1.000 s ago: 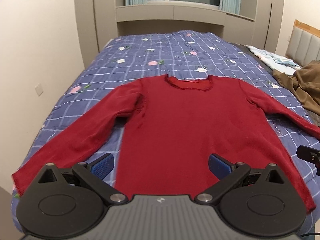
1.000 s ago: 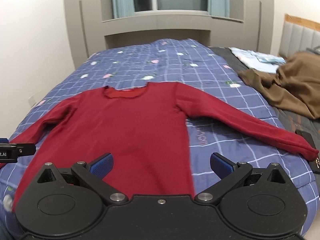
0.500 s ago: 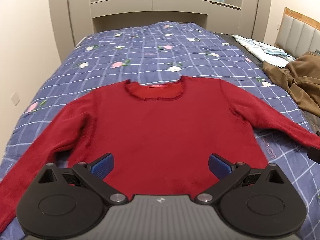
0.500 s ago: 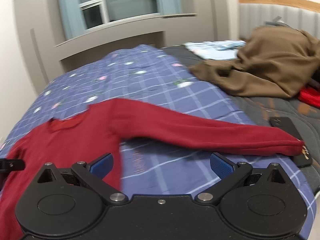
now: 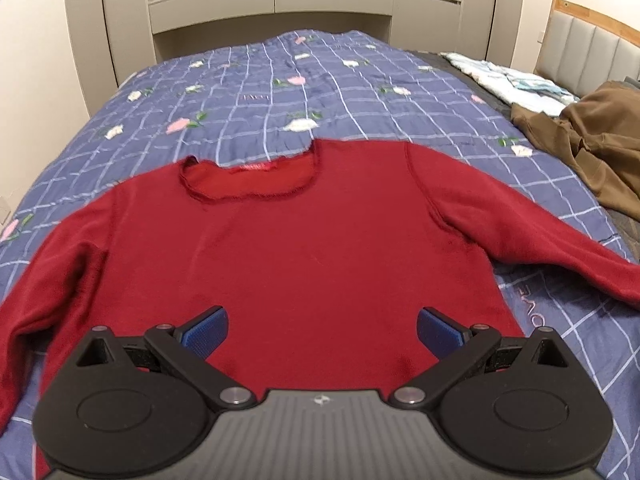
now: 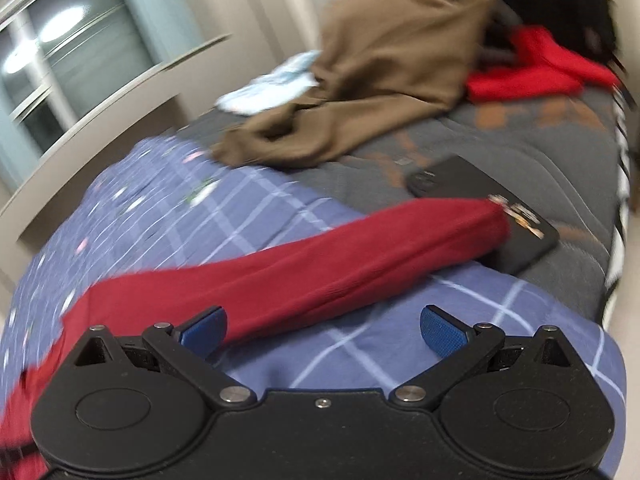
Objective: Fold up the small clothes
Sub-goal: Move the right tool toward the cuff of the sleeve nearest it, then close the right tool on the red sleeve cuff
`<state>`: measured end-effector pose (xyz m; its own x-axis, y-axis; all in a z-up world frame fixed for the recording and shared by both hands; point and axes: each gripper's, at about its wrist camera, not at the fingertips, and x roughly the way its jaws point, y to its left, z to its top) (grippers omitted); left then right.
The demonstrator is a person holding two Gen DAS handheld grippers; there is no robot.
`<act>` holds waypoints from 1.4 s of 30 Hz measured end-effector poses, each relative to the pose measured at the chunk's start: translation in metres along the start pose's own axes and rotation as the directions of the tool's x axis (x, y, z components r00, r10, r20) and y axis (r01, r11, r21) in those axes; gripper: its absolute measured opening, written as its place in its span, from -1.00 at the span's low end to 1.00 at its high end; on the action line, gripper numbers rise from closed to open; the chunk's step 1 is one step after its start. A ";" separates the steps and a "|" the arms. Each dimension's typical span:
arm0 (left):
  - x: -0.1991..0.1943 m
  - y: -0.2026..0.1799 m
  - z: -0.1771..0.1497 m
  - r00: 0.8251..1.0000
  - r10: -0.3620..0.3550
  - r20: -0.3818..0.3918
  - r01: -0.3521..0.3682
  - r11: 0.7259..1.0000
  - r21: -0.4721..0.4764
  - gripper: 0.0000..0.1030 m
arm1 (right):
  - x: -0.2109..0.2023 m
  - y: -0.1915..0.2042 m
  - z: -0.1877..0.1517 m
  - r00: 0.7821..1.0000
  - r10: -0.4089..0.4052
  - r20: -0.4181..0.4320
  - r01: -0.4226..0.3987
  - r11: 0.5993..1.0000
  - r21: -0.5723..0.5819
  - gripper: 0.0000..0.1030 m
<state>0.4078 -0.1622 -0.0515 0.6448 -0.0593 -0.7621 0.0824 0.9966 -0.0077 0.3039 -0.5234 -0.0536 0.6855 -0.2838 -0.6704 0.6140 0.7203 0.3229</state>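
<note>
So the red long-sleeve sweater (image 5: 288, 248) is lying flat, front up, on the blue checked floral quilt (image 5: 280, 92) on the bed, both sleeves spread out to the sides. Compared with half a second ago the left view has crept closer and lower, so the neckline sits higher in the shot and the body fills more of it. The right view has swung a lot further to the right: the sweater's body is nearly out of frame now and you mostly get the one sleeve (image 6: 320, 264), its cuff lying on the edge of a black phone (image 6: 484, 208).

Left tongs (image 5: 322, 332) are spread wide over the sweater's hem, holding nothing. Right tongs (image 6: 323, 330) are wide open too, empty, with the left blue pad (image 6: 204, 330) over the sleeve.

Count-wise: one sweater, one phone, one brown garment (image 6: 384, 68) heaped up, one bright red cloth (image 6: 532, 72) beside it, one pale blue-and-white pile (image 5: 508, 80). The right view is pretty blurry.
</note>
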 end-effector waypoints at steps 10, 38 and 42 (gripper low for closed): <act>0.012 0.000 -0.009 0.999 -0.012 -0.036 0.012 1.000 0.014 0.99 | 0.019 -0.037 0.019 0.995 -0.076 0.065 0.049 0.936 0.347 0.45; -0.064 0.206 0.022 0.990 0.052 0.133 0.000 0.932 -0.362 0.99 | -0.031 0.321 0.023 0.852 0.494 0.173 -0.308 0.741 -0.597 -0.84; -0.077 0.245 0.016 0.983 0.111 0.143 -0.041 0.907 -0.420 0.99 | -0.035 0.385 -0.041 0.831 0.556 0.038 -0.360 0.588 -0.724 -0.84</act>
<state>0.3905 0.0855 0.0152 0.7522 0.0438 -0.6575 -0.2707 0.9302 -0.2478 0.5009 -0.2103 0.0669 0.9253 0.1407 -0.3522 -0.1696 0.9841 -0.0525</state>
